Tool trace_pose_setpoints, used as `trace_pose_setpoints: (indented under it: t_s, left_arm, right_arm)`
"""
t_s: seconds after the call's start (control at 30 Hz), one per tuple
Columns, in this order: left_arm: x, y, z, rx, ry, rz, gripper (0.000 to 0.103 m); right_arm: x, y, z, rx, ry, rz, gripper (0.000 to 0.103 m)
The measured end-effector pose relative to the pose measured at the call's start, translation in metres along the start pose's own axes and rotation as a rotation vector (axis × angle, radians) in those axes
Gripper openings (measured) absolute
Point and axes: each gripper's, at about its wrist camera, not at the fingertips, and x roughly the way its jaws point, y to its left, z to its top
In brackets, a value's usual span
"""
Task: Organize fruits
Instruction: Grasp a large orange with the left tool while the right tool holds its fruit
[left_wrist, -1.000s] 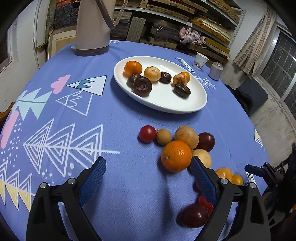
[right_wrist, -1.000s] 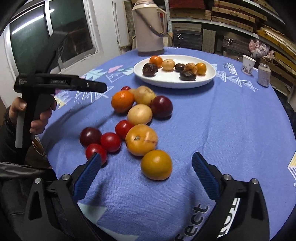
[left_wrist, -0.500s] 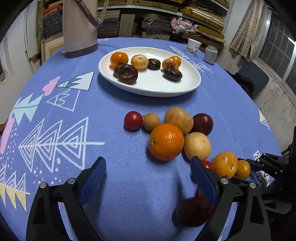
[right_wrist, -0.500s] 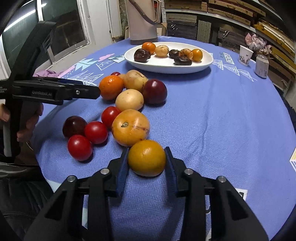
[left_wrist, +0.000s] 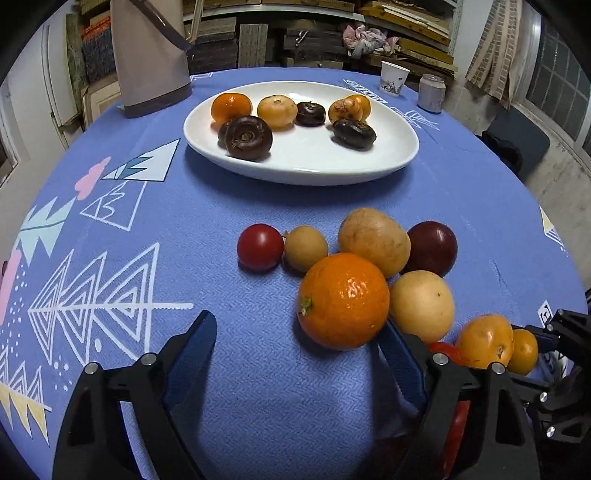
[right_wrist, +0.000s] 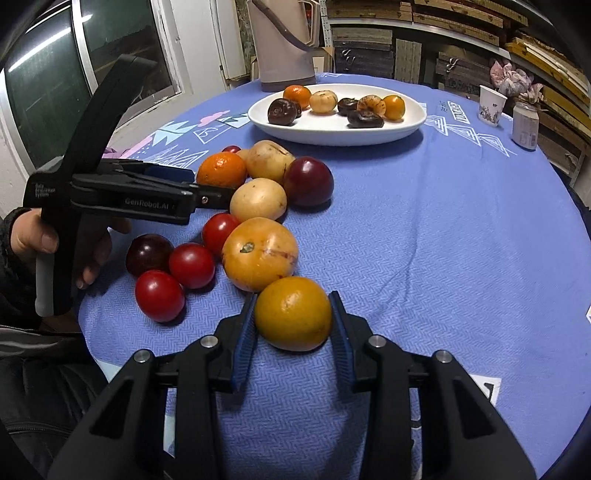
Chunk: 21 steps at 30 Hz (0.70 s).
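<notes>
Right gripper (right_wrist: 293, 325): clamped on yellow-orange fruit (right_wrist: 293, 314)
Left gripper (left_wrist: 301, 349): wide, closing; "GenRobot.AI"
Orange (left_wrist: 343, 301): at 1 o'clock, between its fingers

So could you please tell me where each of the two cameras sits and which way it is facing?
Left wrist: on the left claw, looking down-forward across the table at the big orange and plate; its jaws are closing, pads off the orange.
Right wrist: on the right claw, facing the plate, shut on a yellow-orange fruit; the left hand shows.
Shared: plate, fruit pile, jug.
</notes>
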Motion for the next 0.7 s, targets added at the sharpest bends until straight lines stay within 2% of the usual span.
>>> trace_pose_setpoints:
  t_s: [0.07, 0.2, 0.37, 0.5, 0.53, 0.6, 0.63, 0.7]
  left_arm:
    - [0.0013, -0.0004, -0.0001, 0.019, 0.011, -0.019, 0.094]
    - [0.0051, -0.0043, -0.0019, 0.049, 0.039, 0.008, 0.099]
    - [0.0051, -0.0030, -0.0027, 0.054, 0.037, 0.003, 0.099]
    - [0.0006, 0.0001, -0.0029, 0.030, 0.024, -0.028, 0.097]
    - [-0.0006, 0.0005, -0.0022, 0.024, 0.015, -0.036, 0.093]
    - [-0.0035, 0.0000, -0.0008, 0.017, -0.003, -0.048, 0.071]
    - [-0.0044, -0.0019, 0.0002, 0.022, -0.008, -0.061, 0.065]
    - [-0.0036, -0.0070, 0.0016, 0.037, -0.012, -0.066, 0.041]
  right_arm:
    - [0.0002, 0.0000, 0.0003, 0.000, 0.002, -0.001, 0.038]
    - [0.0007, 0.0015, -0.0002, -0.008, 0.007, -0.006, 0.041]
    - [0.0002, 0.0052, -0.0020, -0.023, 0.011, -0.020, 0.043]
    - [-0.0012, 0.0047, -0.0028, -0.019, 0.007, -0.036, 0.037]
    - [-0.0016, 0.0042, -0.0030, -0.017, 0.005, -0.033, 0.037]
    - [-0.0020, 0.0044, -0.0038, -0.018, 0.003, -0.034, 0.037]
    - [-0.0021, 0.0043, -0.0042, -0.018, 0.002, -0.034, 0.037]
    - [-0.0022, 0.0042, -0.0045, -0.017, 0.002, -0.032, 0.037]
